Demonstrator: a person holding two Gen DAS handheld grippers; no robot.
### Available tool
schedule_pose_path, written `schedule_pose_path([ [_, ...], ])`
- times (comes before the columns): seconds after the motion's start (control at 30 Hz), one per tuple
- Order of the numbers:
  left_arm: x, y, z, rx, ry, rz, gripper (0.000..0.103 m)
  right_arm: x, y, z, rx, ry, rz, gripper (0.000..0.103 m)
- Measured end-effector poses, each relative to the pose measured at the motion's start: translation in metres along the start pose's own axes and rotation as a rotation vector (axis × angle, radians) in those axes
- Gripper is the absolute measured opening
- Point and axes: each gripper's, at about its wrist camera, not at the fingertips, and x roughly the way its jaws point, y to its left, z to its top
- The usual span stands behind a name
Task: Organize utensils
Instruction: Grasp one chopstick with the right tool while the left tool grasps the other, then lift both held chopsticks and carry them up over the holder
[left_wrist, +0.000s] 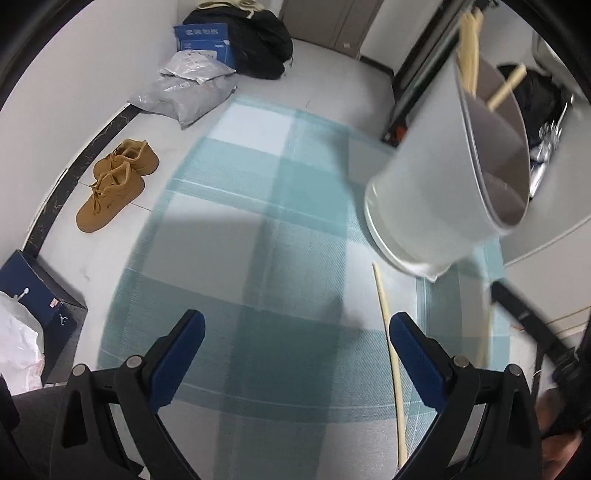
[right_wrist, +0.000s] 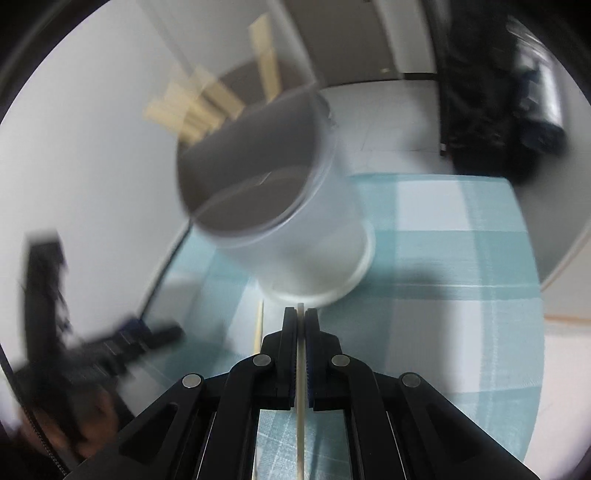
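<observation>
Right gripper (right_wrist: 301, 314) clamping single chopstick (right_wrist: 300, 406) between closed jaws, just short of white holder (right_wrist: 295, 236) standing on checked cloth (right_wrist: 461, 295). Left gripper (left_wrist: 295, 332) hanging wide open, empty; second chopstick (left_wrist: 391, 354) lying on cloth. Step: loading. Next: lifting tip over rim.

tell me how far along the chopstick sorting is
Done: several chopsticks already stand in the white holder. In hand: the right tongs are shut on one chopstick, just below the holder. Left: another chopstick lies on the checked cloth, beside the open, empty left tongs.
</observation>
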Motion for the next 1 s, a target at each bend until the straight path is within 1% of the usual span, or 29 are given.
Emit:
schedule_pose_path([
  [0.07,0.003,-0.009,0.0,0.011,0.014,0.019,0.098,-0.012,-0.02,0.006,0.064,-0.026,0.023,0.003],
  [0.13,0.006,-0.017,0.002,0.019,0.035,0.021,0.098,-0.019,-0.031,0.005,0.125,-0.045,0.039,0.003],
  [0.2,0.011,-0.029,0.004,0.043,0.046,0.047,0.098,-0.025,-0.048,0.005,0.205,-0.064,0.069,0.003],
  [0.3,0.02,-0.039,0.004,0.077,0.057,0.089,0.097,-0.028,-0.056,0.008,0.277,-0.089,0.081,0.003],
  [0.33,0.024,-0.044,0.004,0.084,0.063,0.102,0.094,-0.043,-0.061,0.007,0.296,-0.099,0.078,0.003],
  [0.37,0.029,-0.046,0.004,0.091,0.07,0.116,0.088,-0.044,-0.063,0.007,0.304,-0.107,0.071,0.003],
  [0.43,0.034,-0.048,0.003,0.096,0.082,0.144,0.08,-0.051,-0.063,0.006,0.313,-0.129,0.057,0.003],
  [0.47,0.033,-0.05,0.003,0.108,0.064,0.17,0.074,-0.056,-0.066,0.006,0.314,-0.135,0.054,0.003],
  [0.6,0.032,-0.058,0.002,0.13,0.056,0.187,0.061,-0.061,-0.066,0.001,0.303,-0.145,0.046,0.003],
  [0.67,0.031,-0.062,0.002,0.137,0.05,0.19,0.044,-0.06,-0.067,0.003,0.3,-0.137,0.061,0.003],
  [0.7,0.031,-0.064,0.002,0.131,0.052,0.185,0.039,-0.062,-0.066,0.002,0.299,-0.139,0.059,0.003],
  [0.73,0.032,-0.065,0.003,0.128,0.052,0.184,0.027,-0.065,-0.064,0.002,0.289,-0.145,0.061,0.003],
  [0.77,0.032,-0.066,0.003,0.125,0.055,0.179,0.019,-0.066,-0.062,0.003,0.28,-0.151,0.059,0.003],
  [0.8,0.033,-0.069,0.003,0.127,0.058,0.18,0.016,-0.066,-0.061,0.003,0.269,-0.159,0.054,0.003],
  [0.83,0.032,-0.07,0.003,0.129,0.058,0.181,0.009,-0.067,-0.061,0.003,0.264,-0.165,0.049,0.003],
  [0.87,0.032,-0.07,0.002,0.127,0.059,0.176,0.005,-0.068,-0.06,0.003,0.262,-0.17,0.046,0.003],
  [1.0,0.031,-0.067,0.0,0.107,0.055,0.178,0.002,-0.071,-0.059,0.004,0.247,-0.189,0.03,0.003],
])
